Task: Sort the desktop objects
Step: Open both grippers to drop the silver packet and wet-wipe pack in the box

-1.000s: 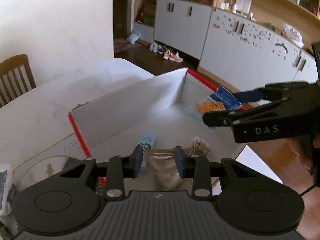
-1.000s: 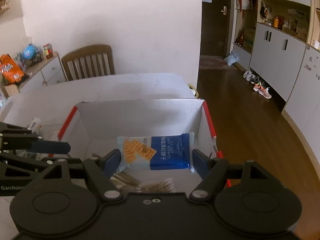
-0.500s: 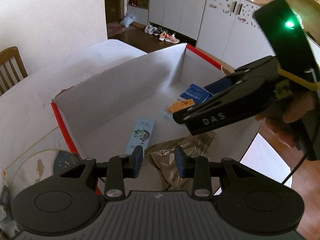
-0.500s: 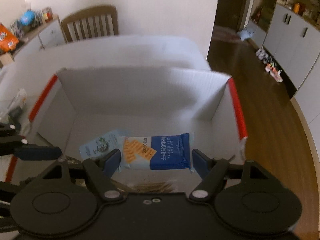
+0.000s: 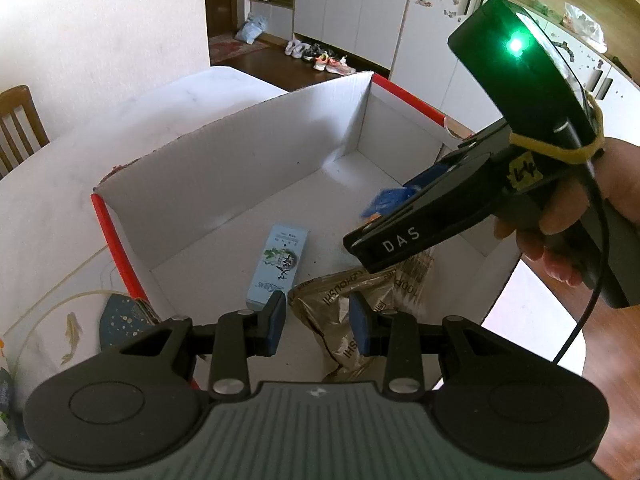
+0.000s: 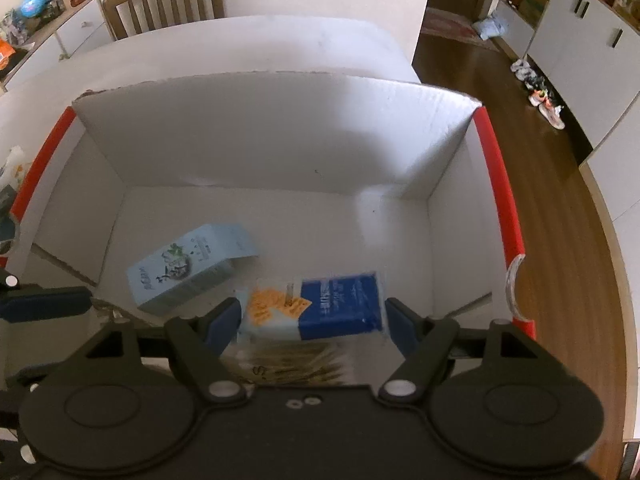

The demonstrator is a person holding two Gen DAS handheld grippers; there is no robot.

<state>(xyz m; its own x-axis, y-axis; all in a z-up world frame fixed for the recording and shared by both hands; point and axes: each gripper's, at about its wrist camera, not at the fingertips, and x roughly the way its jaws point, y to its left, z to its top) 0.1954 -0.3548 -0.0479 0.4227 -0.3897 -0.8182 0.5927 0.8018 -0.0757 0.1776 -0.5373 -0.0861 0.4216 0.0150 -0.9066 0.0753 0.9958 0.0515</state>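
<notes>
A white cardboard box with red rim edges stands open on the table. In it lie a light blue carton and a brown bag of cotton swabs. My left gripper is shut on the near end of that bag, low at the box's near side. My right gripper points down into the box and its jaws are opening. A blurred blue-and-orange packet sits between them with the pads just off it. The same carton and bag show in the right wrist view.
A person's hand holds the right gripper over the box's right side. A white table carries a fish-patterned mat left of the box. A wooden chair stands behind, with wood floor to the right.
Both grippers sank lower over the box and tipped further down. The swab bag came down onto the box floor. The right jaws widened around the blue-and-orange packet.
</notes>
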